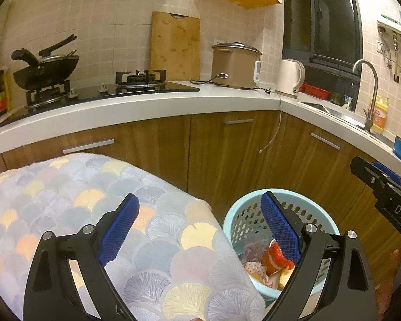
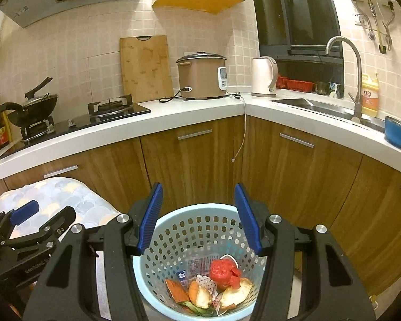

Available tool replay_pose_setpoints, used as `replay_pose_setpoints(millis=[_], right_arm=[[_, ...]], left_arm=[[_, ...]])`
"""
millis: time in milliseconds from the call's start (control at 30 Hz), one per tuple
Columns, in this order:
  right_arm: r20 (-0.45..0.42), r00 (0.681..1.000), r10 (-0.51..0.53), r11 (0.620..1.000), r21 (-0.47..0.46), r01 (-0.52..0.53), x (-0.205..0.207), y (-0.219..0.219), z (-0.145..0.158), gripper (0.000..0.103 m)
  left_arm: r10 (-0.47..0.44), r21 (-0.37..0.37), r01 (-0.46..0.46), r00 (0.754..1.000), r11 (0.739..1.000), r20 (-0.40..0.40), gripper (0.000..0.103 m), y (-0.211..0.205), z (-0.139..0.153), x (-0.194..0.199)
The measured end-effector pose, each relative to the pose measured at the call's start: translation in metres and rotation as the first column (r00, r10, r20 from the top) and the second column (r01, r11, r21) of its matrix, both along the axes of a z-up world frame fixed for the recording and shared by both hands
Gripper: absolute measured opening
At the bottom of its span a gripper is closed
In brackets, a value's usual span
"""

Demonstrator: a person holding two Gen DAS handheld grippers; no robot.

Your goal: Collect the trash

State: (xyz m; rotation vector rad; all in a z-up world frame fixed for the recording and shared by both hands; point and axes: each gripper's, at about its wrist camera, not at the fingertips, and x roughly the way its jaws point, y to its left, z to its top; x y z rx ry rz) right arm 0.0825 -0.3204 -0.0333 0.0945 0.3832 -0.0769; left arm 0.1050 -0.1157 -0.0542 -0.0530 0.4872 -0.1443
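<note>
Your right gripper (image 2: 197, 215) hangs directly above the pale blue perforated plastic waste basket (image 2: 173, 227), tilted down toward its mouth. Its blue-padded fingers (image 2: 150, 218) stand wide apart, framing the basket's rim, and nothing is held between them.

Your left gripper (image 1: 200, 226) sits to the left of the basket, over the right edge of a stool covered in a pastel fan-patterned fabric (image 1: 66, 200). Its fingers are also spread wide and empty; the left pad lies over the fabric, while the right pad (image 1: 279, 227) overlaps the basket's near rim in the left wrist view. In the right wrist view you see this gripper low at the left, beside the stool.

The basket stands on the floor in front of the corner of the brown wooden cabinets (image 2: 195, 160), just beside the stool. The trash is already in it: a crumpled red wrapper (image 2: 223, 268), orange-and-white peel pieces (image 2: 200, 295), a printed plastic packet (image 2: 200, 264), a small spotted paper scrap (image 2: 204, 281) and some green bits at the bottom.

On the white countertop (image 2: 173, 112) above stand a brown rice cooker (image 2: 201, 76), a white electric kettle (image 2: 263, 76) and, near the right edge, a blue bowl (image 2: 398, 132).
</note>
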Motion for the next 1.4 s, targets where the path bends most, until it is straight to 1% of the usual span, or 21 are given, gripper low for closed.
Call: replay_pose_setpoints(millis=[200,533,767,900,1033,1400], right_arm=[[0.027,1.000,-0.007,1.000,-0.007,0.007,0.001,0.000,-0.003,0.063],[0.016,1.000,0.018,1.000,0.002,-0.018,0.007,-0.001,-0.010,0.065],[0.028,0.999,0.027,1.000,0.010,-0.027,0.009,-0.001,-0.010,0.066],[0.037,0.999,0.029,1.000,0.008,-0.029,0.007,-0.001,-0.009,0.067],[0.047,0.999,0.026,1.000,0.005,-0.026,0.006,-0.002,-0.007,0.070],[0.035,0.999,0.023,0.999,0.029,-0.024,0.008,-0.006,-0.010,0.072]], left_arm=[[0.013,-0.012,-0.012,1.000,1.000,0.025,0.090,0.005,0.005,-0.003],[0.026,-0.004,-0.026,0.999,1.000,0.032,0.090,0.009,0.009,-0.003],[0.048,0.000,-0.048,0.998,0.999,0.032,0.090,0.011,0.012,-0.003],[0.054,0.029,-0.055,0.998,0.998,0.039,0.090,0.007,0.012,-0.004],[0.054,0.042,-0.056,0.998,0.998,0.044,0.090,0.006,0.011,-0.004],[0.061,0.023,-0.061,0.998,0.998,0.020,0.091,0.012,0.011,0.000]])
